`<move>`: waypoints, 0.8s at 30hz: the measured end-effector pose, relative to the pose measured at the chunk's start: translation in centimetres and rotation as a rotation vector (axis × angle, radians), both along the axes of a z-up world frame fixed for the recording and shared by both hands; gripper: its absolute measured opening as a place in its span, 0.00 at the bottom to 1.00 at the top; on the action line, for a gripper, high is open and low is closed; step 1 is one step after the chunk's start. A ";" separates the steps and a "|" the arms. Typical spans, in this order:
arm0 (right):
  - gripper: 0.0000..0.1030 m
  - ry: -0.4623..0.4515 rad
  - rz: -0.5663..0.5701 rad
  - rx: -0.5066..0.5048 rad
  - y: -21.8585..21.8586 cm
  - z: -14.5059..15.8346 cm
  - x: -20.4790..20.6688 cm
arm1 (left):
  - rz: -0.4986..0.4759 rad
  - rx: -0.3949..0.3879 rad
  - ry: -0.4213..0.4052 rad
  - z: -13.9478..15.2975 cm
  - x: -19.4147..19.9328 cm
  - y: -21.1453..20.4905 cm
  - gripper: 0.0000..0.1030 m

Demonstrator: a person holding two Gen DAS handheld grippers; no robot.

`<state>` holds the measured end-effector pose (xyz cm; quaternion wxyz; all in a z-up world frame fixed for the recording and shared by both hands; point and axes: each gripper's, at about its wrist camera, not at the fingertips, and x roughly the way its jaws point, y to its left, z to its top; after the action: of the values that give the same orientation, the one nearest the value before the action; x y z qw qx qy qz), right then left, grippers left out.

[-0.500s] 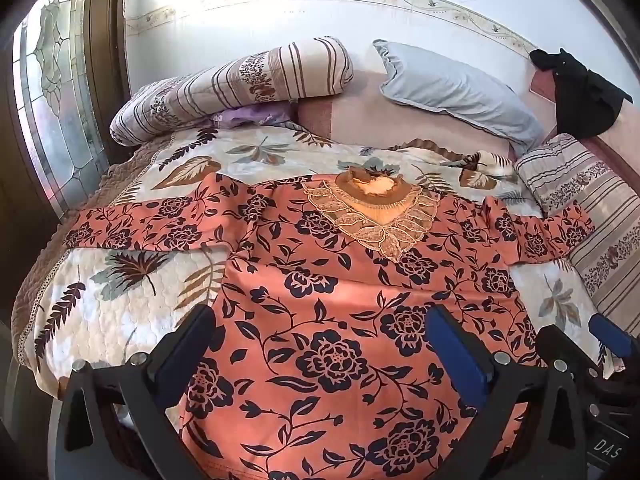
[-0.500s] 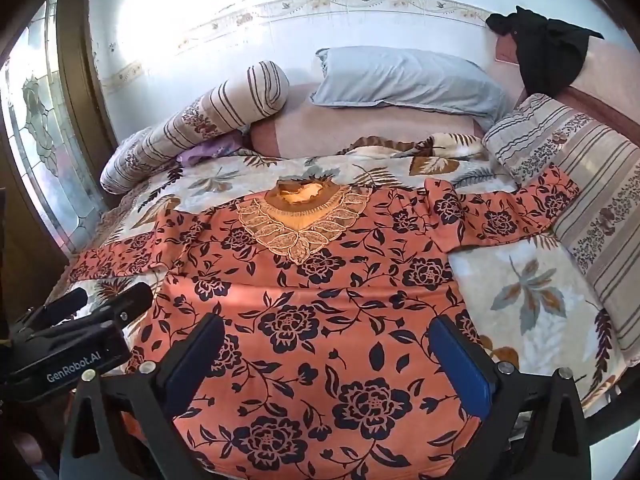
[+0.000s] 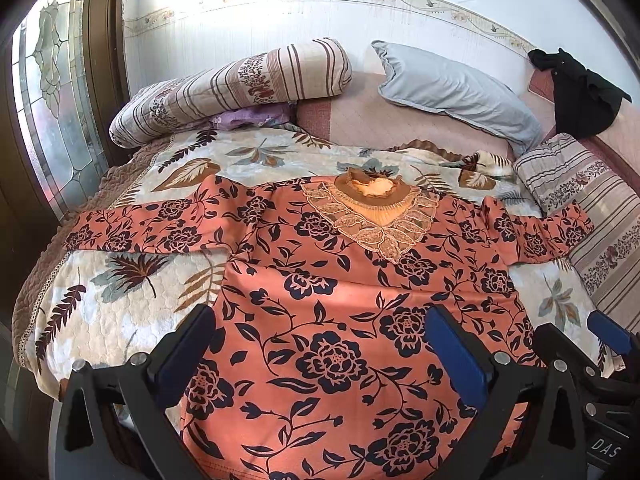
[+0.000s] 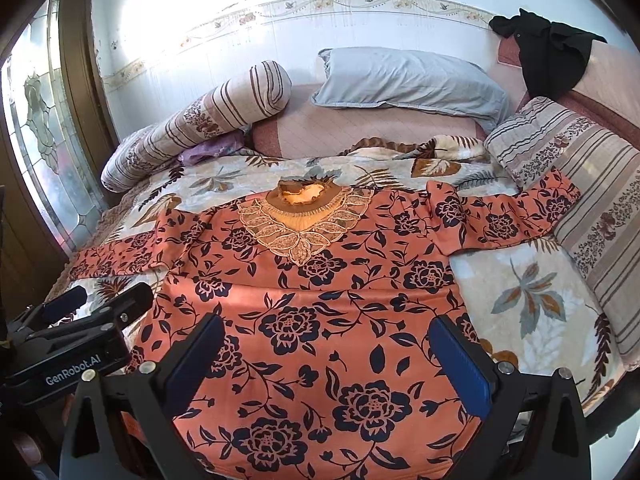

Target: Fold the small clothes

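An orange floral dress (image 3: pixel 332 304) with a lace collar (image 3: pixel 372 216) lies spread flat on the bed, both sleeves stretched out sideways. It also shows in the right wrist view (image 4: pixel 320 320). My left gripper (image 3: pixel 320 344) is open and empty, hovering above the lower left part of the dress. My right gripper (image 4: pixel 326 348) is open and empty above the lower right part. The left gripper's body (image 4: pixel 76 344) shows at the left in the right wrist view. The right gripper's body (image 3: pixel 592 364) shows at the right in the left wrist view.
The bed has a leaf-print quilt (image 3: pixel 120 304). A striped bolster (image 3: pixel 224 88), a grey pillow (image 3: pixel 452 92) and a striped cushion (image 3: pixel 592 200) lie at the head and right side. A black garment (image 3: pixel 580 92) hangs at the far right. A glass door (image 3: pixel 52 100) stands left.
Both grippers have risen slightly and tilted, so the view shows more of the wall. The dress has not moved.
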<state>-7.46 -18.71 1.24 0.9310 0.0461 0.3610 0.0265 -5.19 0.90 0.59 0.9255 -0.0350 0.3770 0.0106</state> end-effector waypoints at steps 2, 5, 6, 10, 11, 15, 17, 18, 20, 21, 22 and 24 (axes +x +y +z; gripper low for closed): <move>1.00 -0.002 0.001 -0.006 0.0 0.0 0.0 | -0.001 -0.002 0.001 0.0 0.0 0.0 1.00; 1.00 -0.002 0.011 -0.016 0.0 -0.1 0.1 | -0.001 0.001 0.001 0.0 0.0 0.0 1.00; 1.00 -0.006 0.011 -0.029 0.1 -0.1 0.1 | -0.001 -0.001 0.000 0.0 0.0 0.0 1.00; 1.00 0.006 0.011 -0.020 0.1 0.1 0.3 | -0.001 -0.001 0.001 0.0 -0.1 0.0 1.00; 1.00 -0.002 0.012 -0.021 0.0 0.1 0.3 | -0.001 0.001 0.000 0.0 -0.1 -0.1 1.00; 1.00 -0.026 0.017 -0.047 0.2 -0.2 0.2 | -0.002 0.002 0.001 -0.1 -0.1 -0.1 1.00; 1.00 -0.016 0.015 -0.022 0.2 0.0 0.2 | -0.001 0.004 0.002 -0.1 -0.1 -0.1 1.00; 1.00 -0.024 0.016 -0.023 0.2 -0.1 0.2 | -0.003 0.002 0.002 -0.1 -0.1 -0.1 1.00; 1.00 -0.017 0.016 -0.012 0.2 -0.1 0.2 | -0.002 0.004 0.001 -0.2 -0.1 -0.2 1.00; 1.00 -0.007 0.015 -0.015 0.3 -0.1 0.3 | -0.003 0.004 0.003 -0.2 0.0 -0.2 1.00; 1.00 -0.005 0.016 -0.013 0.3 -0.1 0.3 | -0.004 0.003 0.003 -0.2 0.0 -0.2 1.00; 1.00 -0.020 0.017 -0.016 0.3 -0.2 0.2 | -0.005 0.006 0.004 -0.3 0.0 -0.3 1.00</move>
<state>-7.22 -18.43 1.05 0.9348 0.0353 0.3521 0.0319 -5.24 0.62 0.34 0.9249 -0.0316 0.3787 0.0095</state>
